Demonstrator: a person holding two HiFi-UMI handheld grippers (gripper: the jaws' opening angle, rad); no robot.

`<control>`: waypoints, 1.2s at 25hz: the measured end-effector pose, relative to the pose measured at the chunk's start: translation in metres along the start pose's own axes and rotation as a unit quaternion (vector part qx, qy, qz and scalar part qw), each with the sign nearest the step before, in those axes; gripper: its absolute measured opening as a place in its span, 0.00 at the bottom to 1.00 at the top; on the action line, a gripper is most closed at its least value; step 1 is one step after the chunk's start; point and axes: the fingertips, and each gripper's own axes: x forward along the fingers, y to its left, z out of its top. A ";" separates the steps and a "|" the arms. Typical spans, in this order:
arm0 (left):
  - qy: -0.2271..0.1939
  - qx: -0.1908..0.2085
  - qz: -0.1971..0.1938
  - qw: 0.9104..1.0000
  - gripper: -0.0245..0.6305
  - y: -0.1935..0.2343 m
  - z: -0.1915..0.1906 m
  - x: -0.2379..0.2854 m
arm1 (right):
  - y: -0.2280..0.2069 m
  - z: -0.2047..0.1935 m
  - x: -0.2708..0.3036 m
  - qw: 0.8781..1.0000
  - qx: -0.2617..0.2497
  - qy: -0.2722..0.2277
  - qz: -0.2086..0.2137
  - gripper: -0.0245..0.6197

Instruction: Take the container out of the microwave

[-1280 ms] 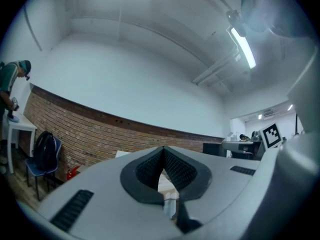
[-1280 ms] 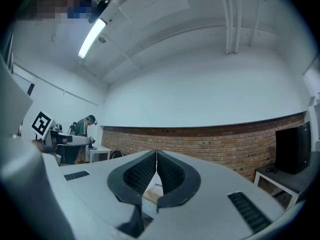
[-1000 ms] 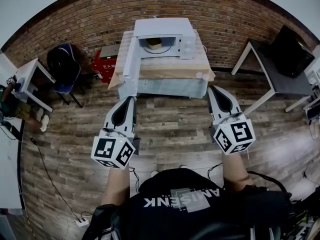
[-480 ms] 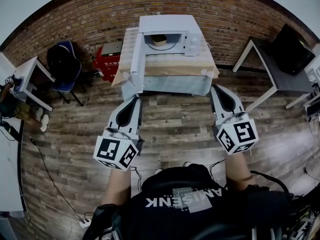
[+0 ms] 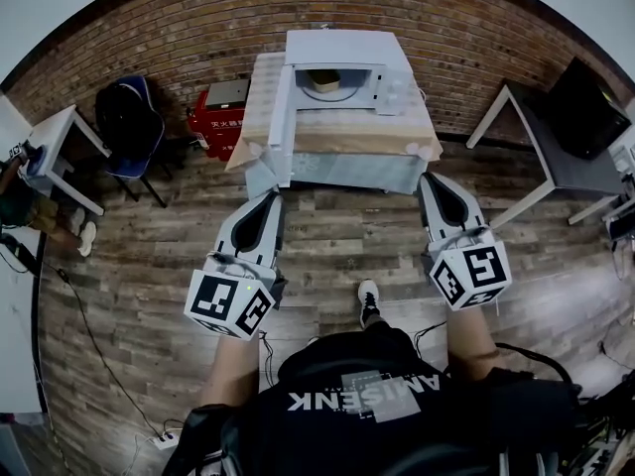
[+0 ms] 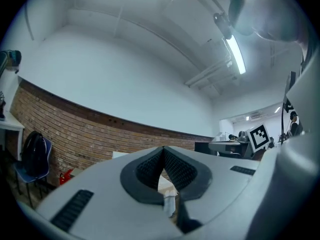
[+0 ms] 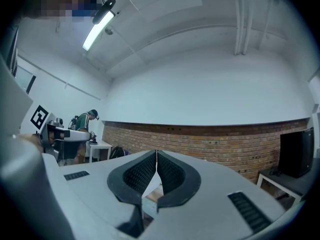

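Note:
The white microwave (image 5: 342,53) stands on a cloth-covered table (image 5: 337,139) against the brick wall, its door (image 5: 281,102) swung open to the left. Inside sits a small tan container (image 5: 324,81). Both grippers are over the wooden floor, well short of the table, pointing toward it. My left gripper (image 5: 268,199) is shut with nothing held; its dark pads (image 6: 150,166) meet at the tip. My right gripper (image 5: 433,180) is likewise shut and empty, pads (image 7: 170,171) touching. The left gripper points at the table's left corner below the door, the right gripper at its right corner.
A black chair with a bag (image 5: 127,127) and a red box (image 5: 213,117) stand left of the table. A small white table (image 5: 55,145) is at far left; a grey table (image 5: 551,157) with a black monitor (image 5: 585,102) at right. My shoe (image 5: 368,300) is on the floor.
The microwave and table have drawn nearer in the head view as both grippers moved forward toward them. A shoe has stepped into view. Both grippers stay shut.

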 end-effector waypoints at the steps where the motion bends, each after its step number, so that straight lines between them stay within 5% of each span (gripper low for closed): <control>1: 0.000 0.004 0.001 1.000 0.06 0.001 -0.001 0.004 | -0.001 -0.002 0.006 1.000 -0.002 0.000 0.005 0.10; 18: 0.013 0.031 0.037 0.999 0.06 0.004 -0.019 0.134 | -0.105 -0.016 0.104 0.998 -0.011 -0.020 0.058 0.10; 30: 0.032 0.009 0.110 0.993 0.06 0.011 -0.036 0.226 | -0.193 -0.029 0.151 0.996 0.003 -0.032 0.084 0.10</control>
